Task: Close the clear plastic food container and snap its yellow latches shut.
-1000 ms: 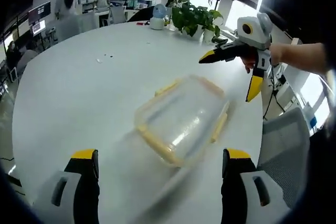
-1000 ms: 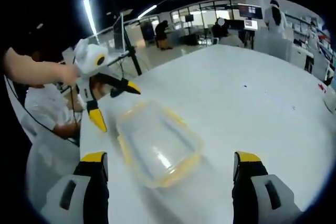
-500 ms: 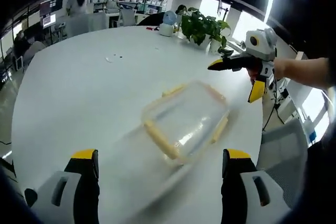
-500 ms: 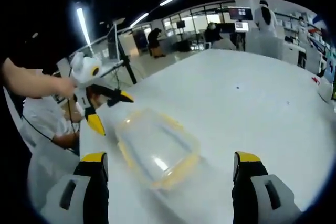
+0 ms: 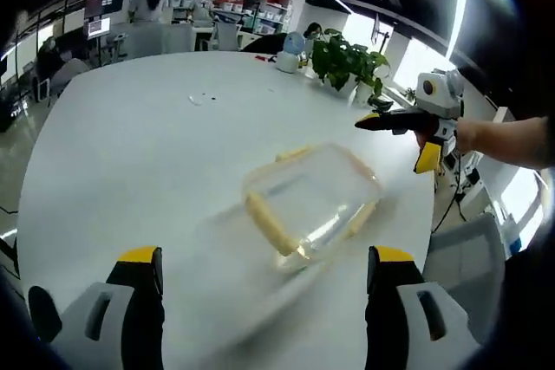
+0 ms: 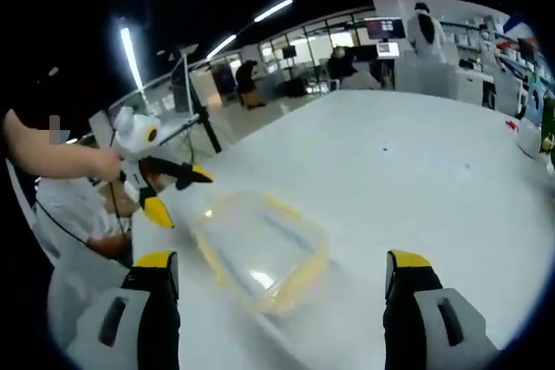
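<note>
Grippers (image 5: 258, 301) farther from container (image 5: 312, 198).

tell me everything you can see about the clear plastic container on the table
The clear plastic food container is a rounded rectangle of see-through plastic with yellow latches along its edges, blurred in both views. A lid appears to lie on it; whether the latches are snapped cannot be told. It sits flat on the white table, near the edge, angled to both views. Neither the left gripper nor the right gripper touches it; both are open and held off it.
</note>
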The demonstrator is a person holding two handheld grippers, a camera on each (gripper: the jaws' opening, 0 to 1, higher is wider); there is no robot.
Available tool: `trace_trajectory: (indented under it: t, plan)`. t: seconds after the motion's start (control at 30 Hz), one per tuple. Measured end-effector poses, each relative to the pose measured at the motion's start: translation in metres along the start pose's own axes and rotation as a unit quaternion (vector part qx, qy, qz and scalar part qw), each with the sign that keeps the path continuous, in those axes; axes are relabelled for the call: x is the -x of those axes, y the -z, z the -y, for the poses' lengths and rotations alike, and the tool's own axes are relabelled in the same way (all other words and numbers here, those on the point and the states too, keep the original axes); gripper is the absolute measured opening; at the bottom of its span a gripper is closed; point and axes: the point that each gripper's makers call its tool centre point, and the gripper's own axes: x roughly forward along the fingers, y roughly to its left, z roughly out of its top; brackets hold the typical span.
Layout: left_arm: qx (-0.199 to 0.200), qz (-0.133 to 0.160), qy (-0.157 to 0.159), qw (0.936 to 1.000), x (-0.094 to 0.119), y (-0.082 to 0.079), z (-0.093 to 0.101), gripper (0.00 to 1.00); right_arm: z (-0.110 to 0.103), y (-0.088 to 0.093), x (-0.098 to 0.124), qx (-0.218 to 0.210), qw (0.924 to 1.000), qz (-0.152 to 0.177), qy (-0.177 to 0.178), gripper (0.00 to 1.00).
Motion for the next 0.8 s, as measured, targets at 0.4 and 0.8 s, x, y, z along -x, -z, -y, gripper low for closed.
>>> trace_trajectory:
  t: [0.4,0.8]
  plan:
    - [0.024,0.042,-0.006,0.9988,0.011,-0.001,0.000,0.99,-0.001,0.003,0.012,-0.012,0.9995,0.026,0.014,1.00]
    - [0.044,0.081,-0.012,0.9957,0.020,0.003,0.003,0.98,-0.002,0.004,0.025,-0.035,0.9972,0.061,0.027,1.00]
